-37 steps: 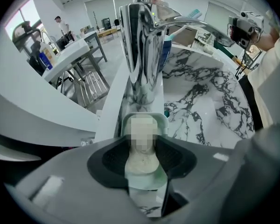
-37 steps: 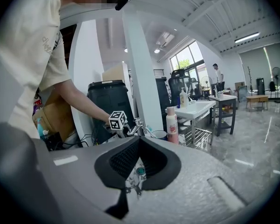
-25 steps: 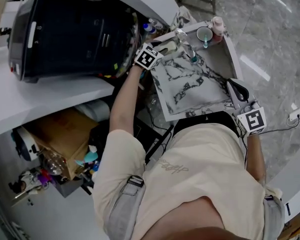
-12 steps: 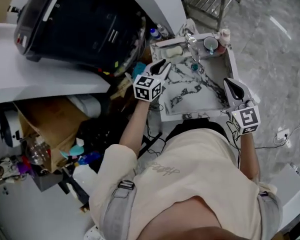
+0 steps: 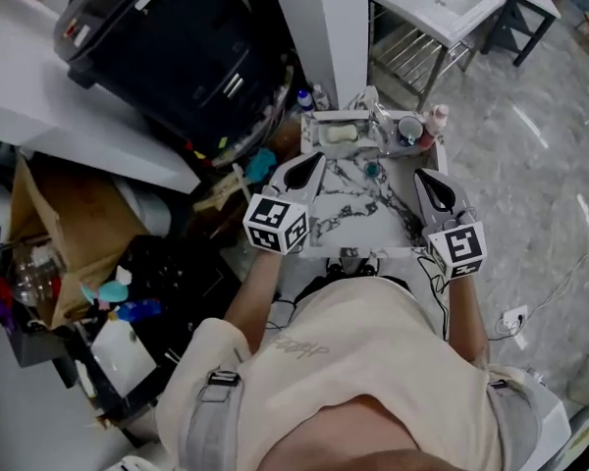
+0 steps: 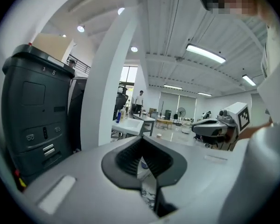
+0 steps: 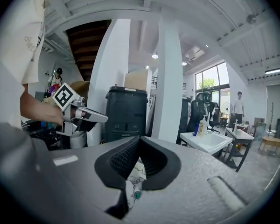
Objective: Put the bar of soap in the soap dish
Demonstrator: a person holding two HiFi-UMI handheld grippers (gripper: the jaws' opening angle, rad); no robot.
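Note:
A pale bar of soap (image 5: 339, 133) lies in the white soap dish (image 5: 317, 119) on the back ledge of the marble-patterned sink (image 5: 358, 219). My left gripper (image 5: 317, 160) hovers above the sink's left side, short of the dish, shut and empty. Over the sink's right side my right gripper (image 5: 422, 178) is also shut with nothing in it. In the left gripper view the jaws (image 6: 143, 160) meet with only marble showing through the slit below. The right gripper view has its jaws (image 7: 137, 155) together too, and the left gripper (image 7: 79, 115) shows at the left.
A faucet (image 5: 378, 121), a cup (image 5: 408, 129) and a pink bottle (image 5: 434, 118) stand on the back ledge beside the dish. A big black bin (image 5: 167, 47) and a white pillar (image 5: 329, 27) rise behind. Cardboard and clutter (image 5: 49, 224) fill the left floor.
My left gripper has pulled back from the ledge near the soap dish, risen and gone from open to shut. The right gripper has lifted as well. The soap stays in the dish.

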